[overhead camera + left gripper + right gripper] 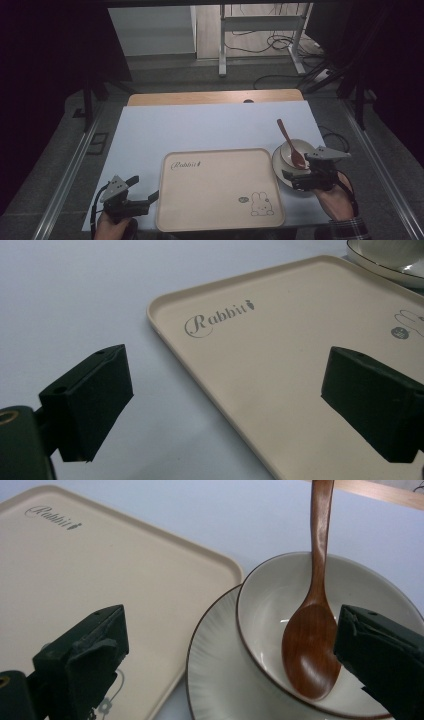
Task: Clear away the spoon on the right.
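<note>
Hovering at the table's near left corner, the left gripper has its jaws spread wide and empty, straddling the left rim of the cream rectangular plastic tray with a rabbit print, likely lined up to grip it. Right of the tray, the right gripper, jaws also apart, frames the white ceramic bowl on its white saucer, where the brown wooden spoon rests. Its body hides the saucer's near edge in the high view.

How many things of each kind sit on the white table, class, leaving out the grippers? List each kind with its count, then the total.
Tray: 1
Plate: 1
Bowl: 1
Wooden spoon: 1
Total: 4
</note>
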The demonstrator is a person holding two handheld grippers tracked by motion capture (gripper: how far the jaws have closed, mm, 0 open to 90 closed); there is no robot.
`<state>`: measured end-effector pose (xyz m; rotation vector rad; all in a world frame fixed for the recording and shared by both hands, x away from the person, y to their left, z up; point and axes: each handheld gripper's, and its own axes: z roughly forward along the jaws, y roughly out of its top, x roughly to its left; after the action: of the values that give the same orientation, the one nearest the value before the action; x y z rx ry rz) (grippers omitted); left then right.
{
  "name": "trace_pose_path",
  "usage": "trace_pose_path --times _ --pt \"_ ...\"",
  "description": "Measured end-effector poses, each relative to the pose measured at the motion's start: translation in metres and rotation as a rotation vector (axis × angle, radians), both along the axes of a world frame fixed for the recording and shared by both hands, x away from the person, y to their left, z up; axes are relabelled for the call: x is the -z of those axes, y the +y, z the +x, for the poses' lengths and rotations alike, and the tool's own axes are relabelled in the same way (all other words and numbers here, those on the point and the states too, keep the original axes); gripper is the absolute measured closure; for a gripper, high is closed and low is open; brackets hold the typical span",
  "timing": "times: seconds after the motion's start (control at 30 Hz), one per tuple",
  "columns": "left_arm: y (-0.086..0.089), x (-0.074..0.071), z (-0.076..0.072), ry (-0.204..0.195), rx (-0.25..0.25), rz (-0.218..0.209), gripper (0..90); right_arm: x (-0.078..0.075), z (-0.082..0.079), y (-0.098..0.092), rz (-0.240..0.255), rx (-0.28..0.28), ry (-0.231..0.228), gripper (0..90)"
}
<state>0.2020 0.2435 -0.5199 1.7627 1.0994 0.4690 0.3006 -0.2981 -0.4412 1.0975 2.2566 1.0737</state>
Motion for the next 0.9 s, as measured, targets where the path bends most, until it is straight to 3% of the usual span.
trace_pose_path --times 0.63,0.9 --pt "0.000 0.000 0.000 0.001 0.003 0.000 6.5 -0.006 0.049 0.004 0.015 0.032 -0.004 1.7" --pt "0.000 0.000 0.000 0.001 0.003 -0.001 6.6 -0.006 0.065 0.007 -0.007 0.060 0.011 2.4"
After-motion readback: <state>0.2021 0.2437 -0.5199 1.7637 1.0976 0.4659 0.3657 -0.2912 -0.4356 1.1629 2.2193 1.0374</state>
